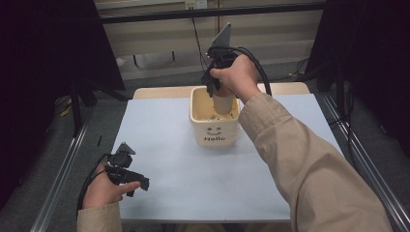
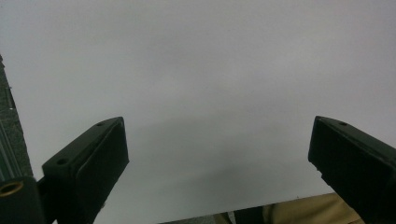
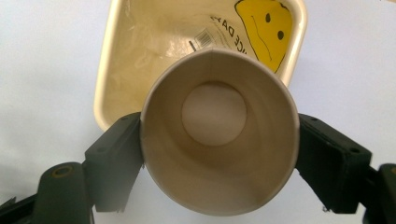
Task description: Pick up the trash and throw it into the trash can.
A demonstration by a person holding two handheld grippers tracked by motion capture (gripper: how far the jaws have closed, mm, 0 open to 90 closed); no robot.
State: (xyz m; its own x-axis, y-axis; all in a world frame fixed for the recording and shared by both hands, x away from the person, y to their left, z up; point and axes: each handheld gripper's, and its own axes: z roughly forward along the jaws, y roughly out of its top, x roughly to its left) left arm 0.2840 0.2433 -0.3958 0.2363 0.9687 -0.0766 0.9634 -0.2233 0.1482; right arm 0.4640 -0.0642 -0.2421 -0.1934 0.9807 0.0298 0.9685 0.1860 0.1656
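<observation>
While R gripper (image 3: 219, 154) grips 1 paper cup (image 3: 218, 135), 1 bin (image 1: 215, 133) below, L gripper (image 2: 219, 158) empty

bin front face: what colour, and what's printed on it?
Cream bin, dark smiley face above the word "Hello"; clearest in the high view.

R tongs (image 1: 211, 86) raised, pointing down, jaws clamped tight; L tongs (image 1: 139, 183) low, near person, jaws wide apart.
</observation>
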